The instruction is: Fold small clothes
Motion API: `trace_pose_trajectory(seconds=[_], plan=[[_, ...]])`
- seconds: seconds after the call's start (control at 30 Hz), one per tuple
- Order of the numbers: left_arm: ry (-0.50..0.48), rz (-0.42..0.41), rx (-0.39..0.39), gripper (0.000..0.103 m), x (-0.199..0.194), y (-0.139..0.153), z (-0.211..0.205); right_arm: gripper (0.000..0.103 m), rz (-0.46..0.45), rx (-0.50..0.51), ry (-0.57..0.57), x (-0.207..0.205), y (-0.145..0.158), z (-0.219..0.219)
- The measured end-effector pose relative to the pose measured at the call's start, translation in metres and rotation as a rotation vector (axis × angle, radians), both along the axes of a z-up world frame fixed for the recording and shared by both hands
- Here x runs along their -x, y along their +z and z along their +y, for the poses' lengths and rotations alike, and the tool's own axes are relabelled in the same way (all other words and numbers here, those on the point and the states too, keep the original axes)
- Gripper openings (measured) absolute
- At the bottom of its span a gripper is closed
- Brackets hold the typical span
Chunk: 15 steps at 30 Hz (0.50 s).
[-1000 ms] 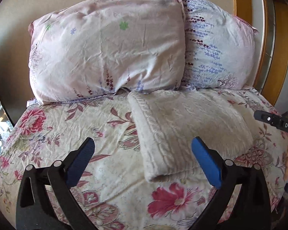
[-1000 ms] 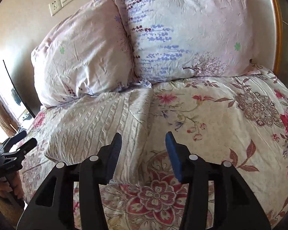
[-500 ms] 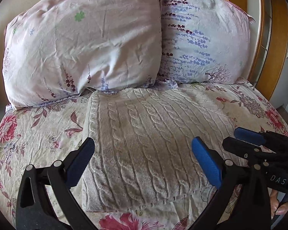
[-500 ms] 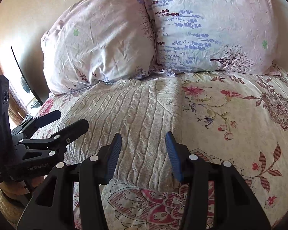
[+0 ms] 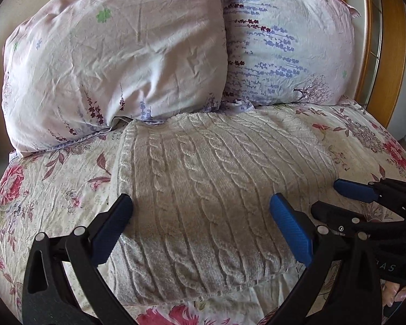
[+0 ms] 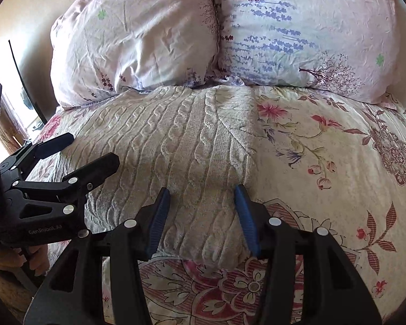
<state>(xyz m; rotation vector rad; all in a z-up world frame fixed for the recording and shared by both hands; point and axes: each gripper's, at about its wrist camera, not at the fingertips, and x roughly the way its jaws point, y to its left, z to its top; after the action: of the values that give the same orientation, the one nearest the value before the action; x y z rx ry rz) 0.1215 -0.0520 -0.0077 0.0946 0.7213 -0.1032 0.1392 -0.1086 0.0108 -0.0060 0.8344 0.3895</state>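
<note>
Two grippers of mine hover low over one folded cable-knit sweater (image 5: 211,197) lying flat on the bed (image 5: 54,189). Its cables and long axis run from the lower frame edge up toward two pillows: the pink pillow (image 5: 116,54) at upper left, the lavender-print pillow (image 5: 287,43) at upper right. My left gripper (image 5: 200,219) has jaws wide apart over the near edge; my right gripper (image 6: 203,205) has jaws apart at the lower right corner.

I see a cream cable-knit sweater (image 5: 216,189), thick ribbed wool-like cloth. Bedsheet (image 6: 324,149): thin matt printed cotton. Pillows (image 5: 116,59): creased smooth cloth. Headboard (image 5: 392,54): glossy varnished wood. Left gripper (image 5: 200,216): matt black plastic, ridged blue pads (image 5: 289,227).
</note>
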Motion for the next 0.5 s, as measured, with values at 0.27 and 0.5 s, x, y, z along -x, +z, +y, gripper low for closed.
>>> trace_pose_trajectory(seconds=[0.27,0.5], plan=[[0.011,0.029,-0.061,0.101,-0.006,-0.011,-0.006,0.055,-0.006,0.067,0.030,-0.001,-0.005,0.006],[0.032,0.051,-0.102,0.101,-0.012,-0.014,-0.011,0.056,-0.018,0.123,0.063,-0.001,-0.006,0.011]])
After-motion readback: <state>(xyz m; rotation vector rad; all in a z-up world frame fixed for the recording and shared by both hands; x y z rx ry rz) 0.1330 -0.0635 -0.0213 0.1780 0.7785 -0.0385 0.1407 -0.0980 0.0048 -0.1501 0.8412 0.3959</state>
